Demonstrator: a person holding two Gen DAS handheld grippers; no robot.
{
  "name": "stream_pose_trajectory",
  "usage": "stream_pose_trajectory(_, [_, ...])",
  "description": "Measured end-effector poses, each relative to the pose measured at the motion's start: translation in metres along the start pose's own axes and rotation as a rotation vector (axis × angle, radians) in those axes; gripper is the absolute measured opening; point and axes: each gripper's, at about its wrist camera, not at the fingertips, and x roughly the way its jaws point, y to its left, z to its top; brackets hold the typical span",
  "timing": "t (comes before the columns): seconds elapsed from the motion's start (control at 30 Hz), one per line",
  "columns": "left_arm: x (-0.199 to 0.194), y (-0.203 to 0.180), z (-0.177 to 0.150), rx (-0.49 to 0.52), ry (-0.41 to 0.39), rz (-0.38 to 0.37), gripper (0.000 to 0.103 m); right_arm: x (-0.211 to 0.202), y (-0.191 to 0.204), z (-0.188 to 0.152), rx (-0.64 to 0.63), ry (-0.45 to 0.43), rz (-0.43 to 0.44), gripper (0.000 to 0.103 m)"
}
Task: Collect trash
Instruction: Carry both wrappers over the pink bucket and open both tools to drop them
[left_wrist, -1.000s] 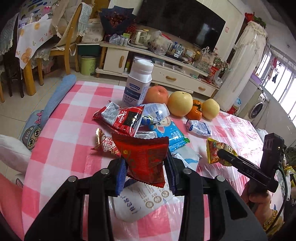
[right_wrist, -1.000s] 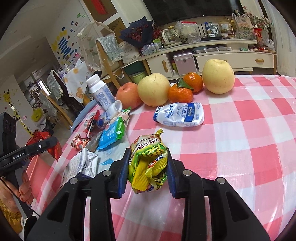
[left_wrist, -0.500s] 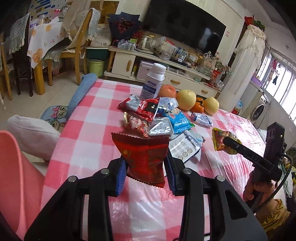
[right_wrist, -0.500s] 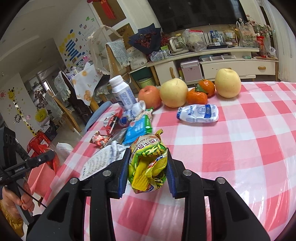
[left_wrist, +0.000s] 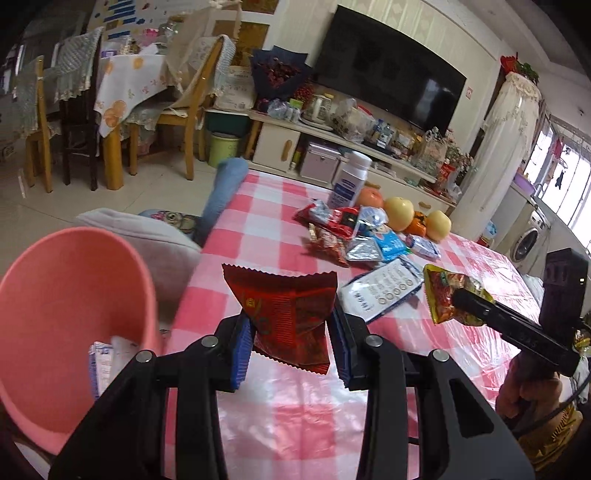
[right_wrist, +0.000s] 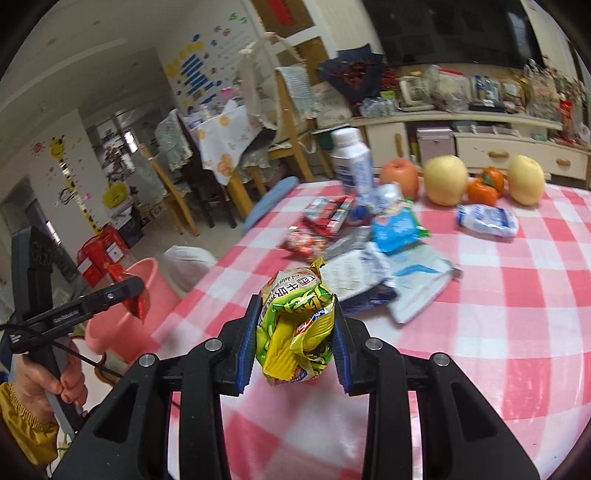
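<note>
Table: a round table (left_wrist: 258, 206) under a pink-and-white checked plastic cloth fills most of both views.
Bin: a pink plastic waste bucket (left_wrist: 70, 295) stands on the floor just off the table's edge, on the left of the left wrist view; white paper scraps (left_wrist: 107, 362) lie inside it.
Cushion: a grey-white cushion (left_wrist: 147, 240) sits between the bucket and the table.
Fruit row: along the far side stand a white plastic bottle with a blue label (left_wrist: 349, 181), an orange-red apple (left_wrist: 371, 197), two pale yellow pears (right_wrist: 445, 179) and two small orange persimmons (right_wrist: 485, 184), close together.
Loose litter: a heap of wrappers lies mid-table, among them a red and silver snack packet (left_wrist: 332, 218), a blue and white wrapper (right_wrist: 397, 229) and a white printed pouch (left_wrist: 380, 291); a small white and blue sachet (right_wrist: 487, 219) lies apart, near the pears.
Left gripper: the left gripper (left_wrist: 291, 343) is clamped on a dark red foil wrapper with zigzag edges (left_wrist: 286, 314), held upright above the table edge, beside the bucket.
Right gripper: the right gripper (right_wrist: 295, 336) is squeezed on a crumpled yellow and green snack bag (right_wrist: 295, 332), lifted over the cloth; the person's hand (left_wrist: 528, 384) grips its handle.
Opposite hand: a hand (right_wrist: 51, 380) in a yellow sleeve holds the left tool, red wrapper hanging over the bucket's rim.
</note>
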Motion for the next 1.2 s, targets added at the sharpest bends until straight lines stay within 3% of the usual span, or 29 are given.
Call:
stream_pose_trajectory(0.4, [-0.054, 0.091, 0.0, -0.099, -0.08, 0.143, 0.039, 0.042, 0.137, 0.036, -0.176, -0.009, 0.196, 0.037])
stream_pose_trajectory(0.77, [-0.056, 0.155, -0.005, -0.207, -0.066, 0.226, 0.04, 0.11, 0.238, 0.044, -0.291, 0.057, 0.286, 0.037])
stream_pose_trajectory(0.83, [-0.053, 0.163, -0.007, -0.224, -0.059, 0.241, 0.047, 0.123, 0.249, 0.039, -0.297, 0.075, 0.289, 0.039])
stream_pose_trajectory(0.87, [-0.051, 0.168, -0.009, -0.236, -0.046, 0.251, 0.056, 0.13, 0.252, 0.037, -0.292, 0.085, 0.281, 0.039])
stream_pose_trajectory(0.97, [-0.051, 0.175, -0.012, -0.239, -0.037, 0.267, 0.065, 0.145, 0.252, 0.032, -0.237, 0.116, 0.311, 0.055])
stream_pose_trajectory(1.03, [-0.054, 0.175, -0.013, -0.225, -0.039, 0.28, 0.072, 0.141, 0.245, 0.03, -0.205, 0.093, 0.293, 0.065])
stream_pose_trajectory(1.2, [-0.06, 0.17, -0.016, -0.189, -0.06, 0.294, 0.079, 0.127, 0.22, 0.029, -0.153, 0.076, 0.216, 0.077])
